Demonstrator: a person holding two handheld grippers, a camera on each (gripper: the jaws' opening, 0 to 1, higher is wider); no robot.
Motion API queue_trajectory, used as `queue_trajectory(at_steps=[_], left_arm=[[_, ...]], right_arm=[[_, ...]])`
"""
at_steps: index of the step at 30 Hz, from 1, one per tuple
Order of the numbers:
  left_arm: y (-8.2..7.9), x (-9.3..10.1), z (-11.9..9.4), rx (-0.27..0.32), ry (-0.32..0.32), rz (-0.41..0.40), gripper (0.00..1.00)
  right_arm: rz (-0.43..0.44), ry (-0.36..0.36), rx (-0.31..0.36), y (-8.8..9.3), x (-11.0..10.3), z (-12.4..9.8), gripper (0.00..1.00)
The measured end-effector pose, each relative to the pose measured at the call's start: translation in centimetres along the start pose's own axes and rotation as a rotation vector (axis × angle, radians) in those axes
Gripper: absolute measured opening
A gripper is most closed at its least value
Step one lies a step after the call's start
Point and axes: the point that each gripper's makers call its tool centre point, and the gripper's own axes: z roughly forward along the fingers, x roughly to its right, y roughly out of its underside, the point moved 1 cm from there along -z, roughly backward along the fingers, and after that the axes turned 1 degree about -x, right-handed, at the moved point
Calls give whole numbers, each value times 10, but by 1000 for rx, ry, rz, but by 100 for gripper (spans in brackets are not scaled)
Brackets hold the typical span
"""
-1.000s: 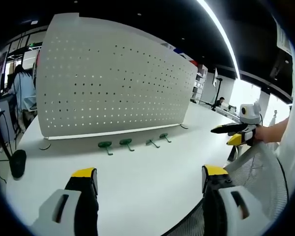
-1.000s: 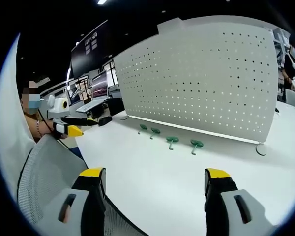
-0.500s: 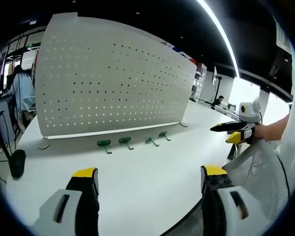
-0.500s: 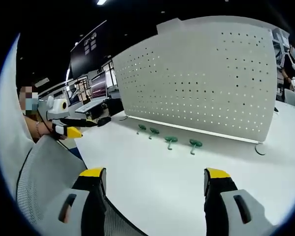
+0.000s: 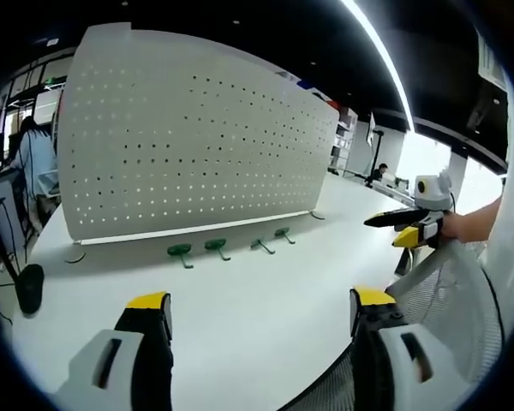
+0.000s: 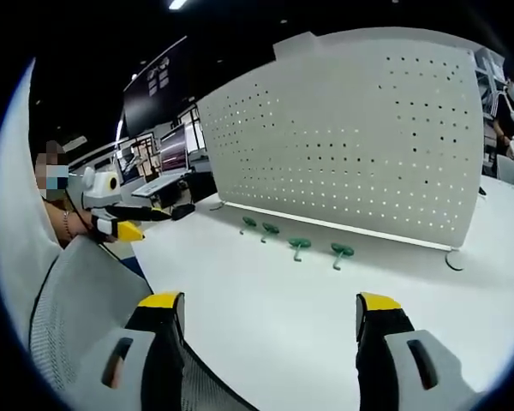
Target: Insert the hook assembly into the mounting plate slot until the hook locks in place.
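No legible text — screens and signs too blurred.

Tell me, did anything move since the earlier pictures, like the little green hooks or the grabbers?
Almost nothing did. The left gripper view drifted slightly, which is the camera moving. Nothing was picked up or let go. The four green hooks lie on the white table in front of the pegboard, and the left gripper and right gripper stay open and empty.

We see a dark ceiling with a long light strip (image 5: 385, 51), office desks with monitors (image 6: 163, 158) behind, and a mesh chair back (image 6: 86, 300).
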Motion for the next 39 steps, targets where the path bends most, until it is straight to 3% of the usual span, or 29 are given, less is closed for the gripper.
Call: queue_trajectory(at_steps=[12,19,39], left_arm=[[-14,-5,0,-17,20,39,88],[-12,-13,1,-44,11,69,87],[-14,-30,18,-175,91,271,87]], right_arm=[[-30,-5,-19,0,-1,-1,78],[-43,-10,-26,-2,-2,-2,78],[-78,-12,-29,-12,-2,2,78]])
